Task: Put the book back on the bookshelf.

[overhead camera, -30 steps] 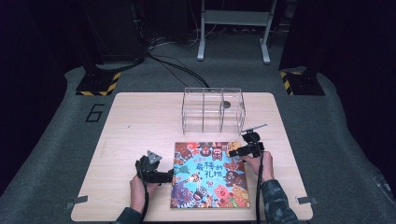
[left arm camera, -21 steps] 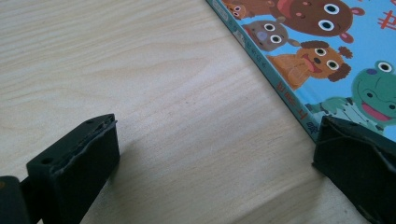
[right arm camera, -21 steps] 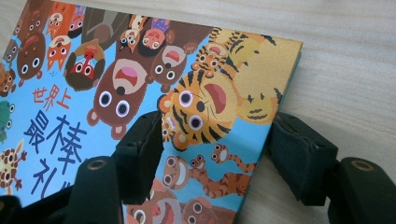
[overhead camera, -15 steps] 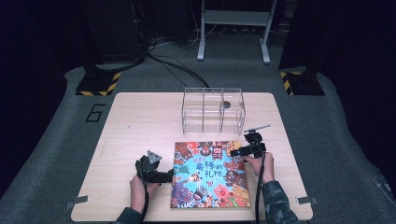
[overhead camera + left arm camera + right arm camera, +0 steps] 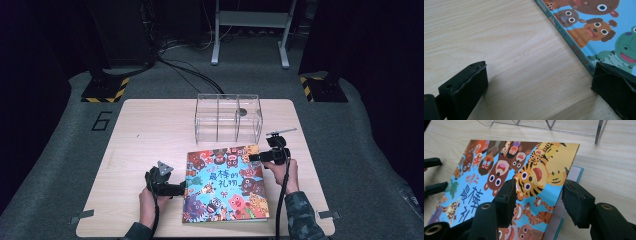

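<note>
Right gripper (image 5: 537, 195): its jaws have just been closing around the free edge of the front cover (image 5: 529, 170); one jaw lies over the printed face, the other under the raised edge. I cannot tell whether the pads press yet.
Left gripper (image 5: 539, 82): jaws spread wide, low over the bare table (image 5: 506, 37), one jaw at the book's spine edge (image 5: 571, 43), nothing between them.
Doing it well: I'd judge the cover should be pinched near its edge only, then swung up and over toward the spine, while the left gripper steadies that side so the book doesn't slide.
Picture book (image 5: 225, 182): lies flat near the table's front edge, in front of the clear acrylic organiser (image 5: 228, 117).
Looks: hardback, bright blue cover crowded with cartoon animals, Chinese title; cover lifted slightly, pale pages beneath.
</note>
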Demonstrator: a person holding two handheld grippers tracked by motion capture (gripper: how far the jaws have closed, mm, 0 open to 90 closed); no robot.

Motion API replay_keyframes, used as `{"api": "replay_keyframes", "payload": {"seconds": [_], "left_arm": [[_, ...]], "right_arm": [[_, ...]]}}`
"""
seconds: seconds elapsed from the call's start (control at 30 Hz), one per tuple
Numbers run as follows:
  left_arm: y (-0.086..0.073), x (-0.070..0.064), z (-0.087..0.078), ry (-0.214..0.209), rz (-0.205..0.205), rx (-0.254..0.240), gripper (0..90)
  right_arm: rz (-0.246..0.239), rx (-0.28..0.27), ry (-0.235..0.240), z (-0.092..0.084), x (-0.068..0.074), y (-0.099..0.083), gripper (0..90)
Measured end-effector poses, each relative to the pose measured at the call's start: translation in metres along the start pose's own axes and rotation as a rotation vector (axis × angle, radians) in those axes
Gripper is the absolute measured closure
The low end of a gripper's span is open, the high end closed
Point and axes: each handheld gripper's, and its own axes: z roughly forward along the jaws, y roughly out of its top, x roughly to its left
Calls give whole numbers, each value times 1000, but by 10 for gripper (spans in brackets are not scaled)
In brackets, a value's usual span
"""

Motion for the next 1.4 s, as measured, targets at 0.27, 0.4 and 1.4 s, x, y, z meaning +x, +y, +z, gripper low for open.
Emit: {"api": "replay_keyframes", "payload": {"seconds": [0.27,0.4,1.4], "left_arm": [[1,1,0,-9,5,5,2],[1,0,1,-10,14,3,2],[16,0,16,-28,32,6,2]], "right_arm": [[-8,-27,41,-12,4,8,493],[-3,-33,38,-17,8,12,530],[13,-30,71,-32,17,30,547]]}}
